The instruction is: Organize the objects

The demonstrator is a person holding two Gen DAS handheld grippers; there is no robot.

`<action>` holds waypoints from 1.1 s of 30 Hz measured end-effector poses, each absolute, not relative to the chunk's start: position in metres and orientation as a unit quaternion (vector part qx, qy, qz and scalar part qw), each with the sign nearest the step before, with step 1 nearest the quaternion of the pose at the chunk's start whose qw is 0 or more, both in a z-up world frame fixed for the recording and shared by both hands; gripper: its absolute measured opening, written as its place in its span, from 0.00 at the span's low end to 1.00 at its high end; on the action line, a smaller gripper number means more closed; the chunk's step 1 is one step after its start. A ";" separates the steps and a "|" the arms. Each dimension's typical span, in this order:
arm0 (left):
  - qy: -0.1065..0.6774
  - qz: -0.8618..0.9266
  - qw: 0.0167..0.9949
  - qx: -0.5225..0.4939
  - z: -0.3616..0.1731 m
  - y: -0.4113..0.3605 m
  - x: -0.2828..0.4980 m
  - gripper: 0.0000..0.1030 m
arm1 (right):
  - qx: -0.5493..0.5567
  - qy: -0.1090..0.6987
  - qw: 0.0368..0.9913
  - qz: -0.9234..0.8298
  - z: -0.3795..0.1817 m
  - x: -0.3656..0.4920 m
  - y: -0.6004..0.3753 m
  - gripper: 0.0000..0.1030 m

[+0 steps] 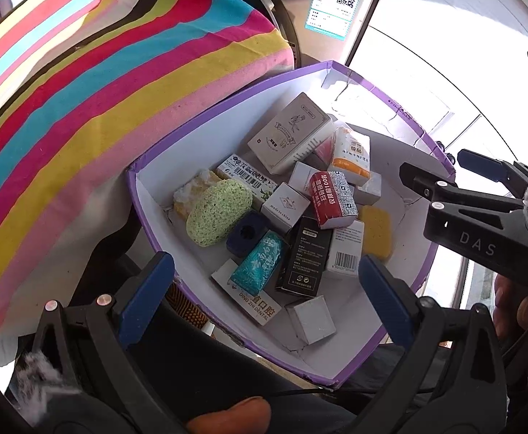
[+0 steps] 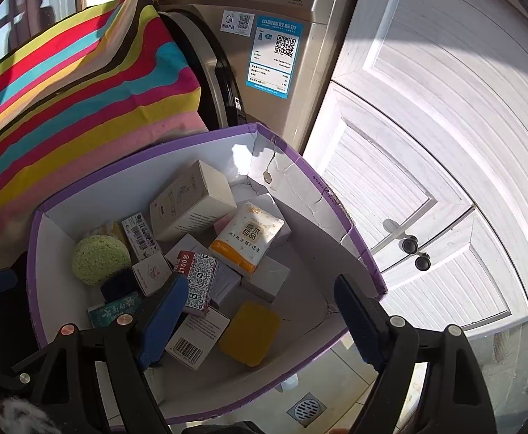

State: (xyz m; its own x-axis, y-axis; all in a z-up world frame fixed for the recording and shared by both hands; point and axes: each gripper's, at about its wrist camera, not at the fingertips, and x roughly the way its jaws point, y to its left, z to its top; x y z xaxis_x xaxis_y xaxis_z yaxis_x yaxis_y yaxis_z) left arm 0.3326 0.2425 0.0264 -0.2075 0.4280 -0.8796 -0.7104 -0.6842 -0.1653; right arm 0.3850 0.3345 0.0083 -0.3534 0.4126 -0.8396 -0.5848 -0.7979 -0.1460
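Note:
A white cardboard box with a purple rim holds several small items. Among them are a green sponge, a yellow sponge, an orange-and-white tissue pack, a large beige carton, a red pack, a teal packet and a black carton. My left gripper hovers open over the box's near side, holding nothing. My right gripper stands open above the box's right side, also holding nothing.
A striped, multicoloured cloth hangs to the left of the box, over the washing machine door. White louvred cabinet doors with knobs stand to the right. A floor drain lies below the box.

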 end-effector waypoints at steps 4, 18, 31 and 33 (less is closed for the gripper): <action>0.137 0.765 0.372 -0.508 0.027 0.242 0.332 0.99 | -0.480 0.090 0.305 0.818 0.008 0.385 0.334 0.81; 0.133 0.761 0.381 -0.508 0.025 0.245 0.333 1.00 | -0.482 0.089 0.305 0.817 0.008 0.384 0.335 0.81; 0.124 0.771 0.379 -0.496 0.026 0.244 0.335 1.00 | -0.485 0.091 0.305 0.815 0.004 0.384 0.334 0.81; 0.125 0.772 0.379 -0.495 0.026 0.244 0.335 1.00 | -0.485 0.092 0.305 0.814 0.003 0.384 0.334 0.81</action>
State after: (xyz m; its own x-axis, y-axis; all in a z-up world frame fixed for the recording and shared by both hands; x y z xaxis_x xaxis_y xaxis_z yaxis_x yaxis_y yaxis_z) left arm 0.3352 0.2438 0.0259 -0.2234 0.4617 -0.8584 -0.7089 -0.6814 -0.1820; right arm 0.3844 0.3341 0.0031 -0.3432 0.4073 -0.8463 -0.5854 -0.7974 -0.1464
